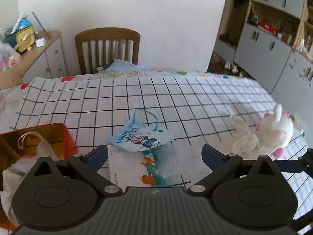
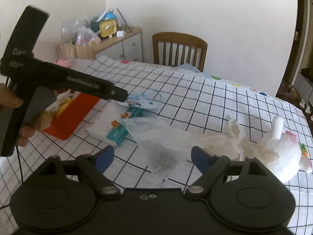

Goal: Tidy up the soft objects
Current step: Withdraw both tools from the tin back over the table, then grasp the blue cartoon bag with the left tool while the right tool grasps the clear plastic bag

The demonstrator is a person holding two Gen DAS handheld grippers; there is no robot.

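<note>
A pale blue child's face mask (image 1: 140,137) with a cartoon print lies on the checked tablecloth. My left gripper (image 1: 154,154) stands open just short of it, nothing between its fingers. Under the mask lies a flat white wipes packet (image 1: 133,168), partly hidden by the gripper body. A white plush toy (image 1: 273,133) and a crumpled white cloth (image 1: 242,135) lie at the right. In the right wrist view my right gripper (image 2: 153,158) is open over a translucent plastic bag (image 2: 162,150). There the mask (image 2: 140,101) sits at the tip of the left gripper's finger (image 2: 109,91), and the plush (image 2: 281,154) lies to the right.
A red box (image 1: 66,139) holding white soft items stands at the table's left; in the right wrist view the box (image 2: 74,115) sits under a hand (image 2: 25,133). A wooden chair (image 1: 107,49) stands behind the table, with a cluttered sideboard (image 1: 39,54) to its left and cabinets (image 1: 273,58) at the right.
</note>
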